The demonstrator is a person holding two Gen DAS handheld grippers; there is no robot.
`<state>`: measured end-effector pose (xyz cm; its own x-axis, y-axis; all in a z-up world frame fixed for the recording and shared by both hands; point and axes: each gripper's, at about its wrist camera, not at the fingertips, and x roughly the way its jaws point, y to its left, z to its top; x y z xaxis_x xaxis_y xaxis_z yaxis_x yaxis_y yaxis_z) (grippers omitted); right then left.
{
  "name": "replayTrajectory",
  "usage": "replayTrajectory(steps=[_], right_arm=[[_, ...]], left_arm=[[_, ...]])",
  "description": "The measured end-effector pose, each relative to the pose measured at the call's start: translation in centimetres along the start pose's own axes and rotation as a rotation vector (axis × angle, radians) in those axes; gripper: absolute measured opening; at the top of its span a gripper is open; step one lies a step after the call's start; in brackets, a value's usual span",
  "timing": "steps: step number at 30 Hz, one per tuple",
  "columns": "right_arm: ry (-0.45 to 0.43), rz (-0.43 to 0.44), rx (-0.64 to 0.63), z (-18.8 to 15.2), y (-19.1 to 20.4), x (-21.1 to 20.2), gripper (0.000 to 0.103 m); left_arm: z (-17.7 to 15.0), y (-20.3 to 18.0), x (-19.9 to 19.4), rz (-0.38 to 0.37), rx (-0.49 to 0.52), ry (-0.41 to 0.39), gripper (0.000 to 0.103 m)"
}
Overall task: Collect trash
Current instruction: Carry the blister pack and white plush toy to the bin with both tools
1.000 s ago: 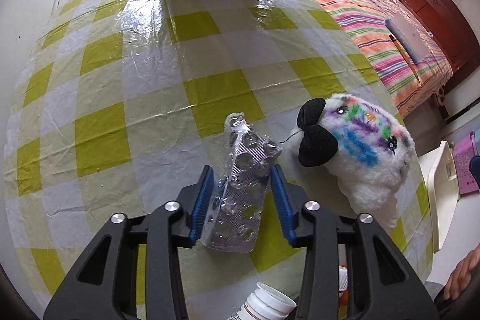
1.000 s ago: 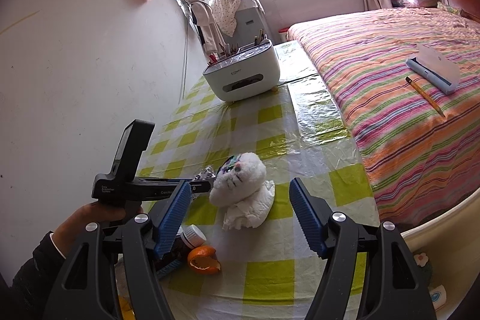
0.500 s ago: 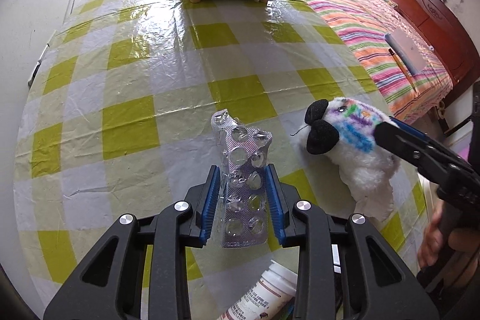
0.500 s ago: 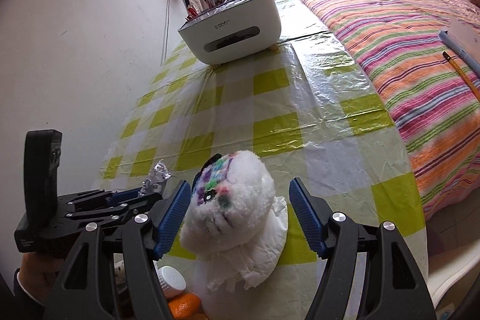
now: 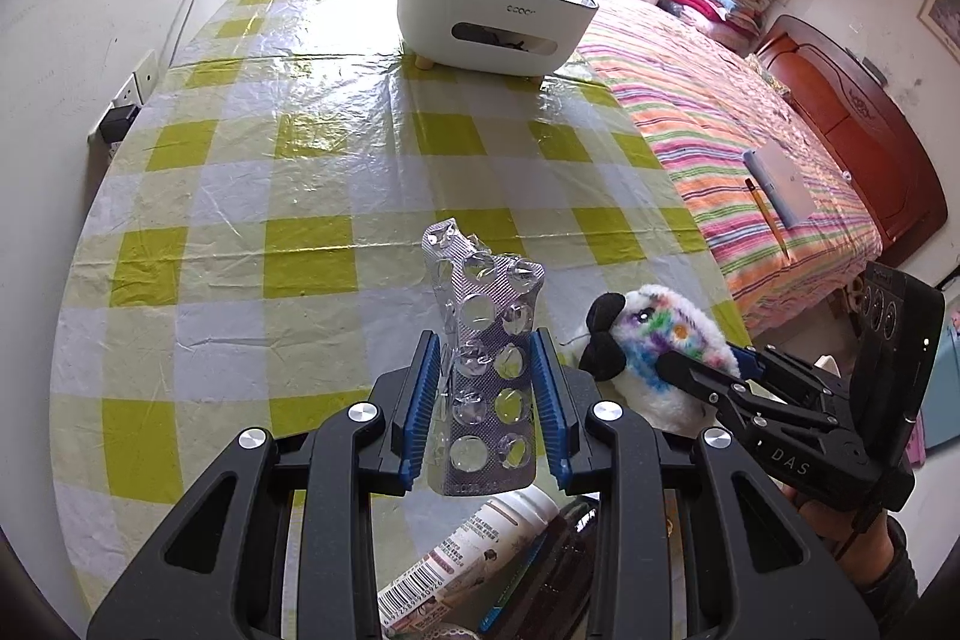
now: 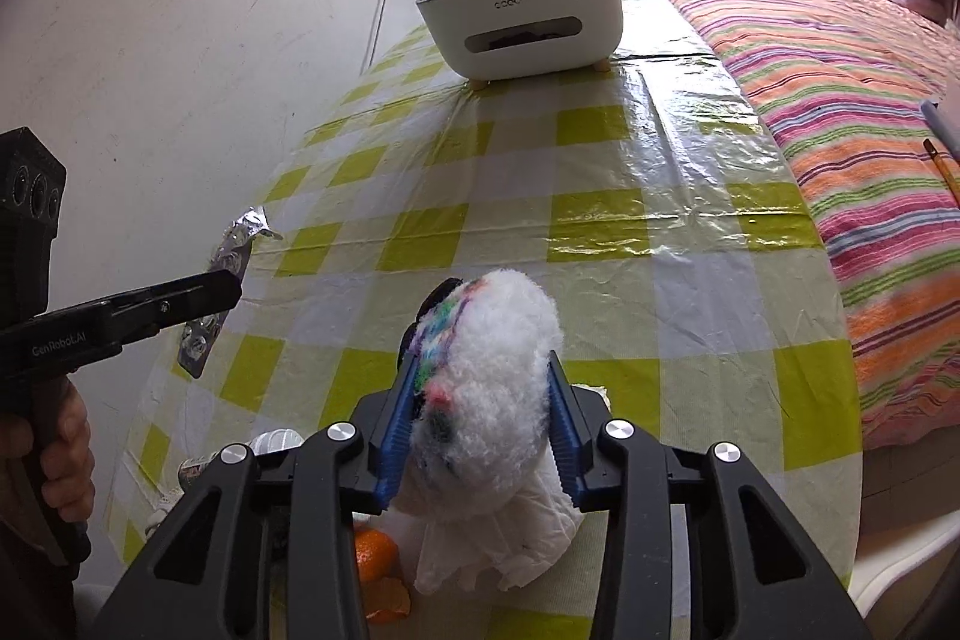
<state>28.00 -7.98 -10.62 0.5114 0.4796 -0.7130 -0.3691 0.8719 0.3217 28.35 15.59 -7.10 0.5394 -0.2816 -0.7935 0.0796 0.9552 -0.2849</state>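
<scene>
Gripping an empty silver blister pack between their blue pads, the left tongs hold it clear above the table, the crumpled top of the pack sticking up past the fingertips. Just below and behind these tongs lies a white pill bottle on its side, barcode up.

Off to the right of the left tongs, the right tongs are closing around a white plush toy with a black ear and coloured scribbles on its face; the toy sits between the pads, which press into its fluff on both sides. Under the toy, just beneath the right tongs, is a crumpled white tissue, and down to their left a piece of orange peel lies on the checked cloth.

Well ahead of both tongs, at the far end of the table, stands a white desk organiser with pencils in its top. To the right of the right tongs runs a striped bed alongside the table. A hand grips the handle of the left tool.
</scene>
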Motion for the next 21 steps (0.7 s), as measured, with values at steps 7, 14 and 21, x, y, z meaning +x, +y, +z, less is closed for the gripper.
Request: replayTrajectory(steps=[7, 14, 21], right_arm=[[-0.028, 0.041, 0.066, -1.3, 0.0, -3.5, 0.038], [-0.058, 0.076, 0.084, -3.6, 1.2, -7.4, 0.038], [-0.097, 0.045, 0.039, -6.0, 2.4, -10.4, 0.038]], left_arm=[[-1.2, -1.2, -2.6, -0.031, -0.004, -0.039, 0.030], [-2.5, -4.3, -6.0, -0.086, 0.030, -0.094, 0.030], [-3.5, -8.0, -8.2, -0.130, 0.065, -0.146, 0.030]])
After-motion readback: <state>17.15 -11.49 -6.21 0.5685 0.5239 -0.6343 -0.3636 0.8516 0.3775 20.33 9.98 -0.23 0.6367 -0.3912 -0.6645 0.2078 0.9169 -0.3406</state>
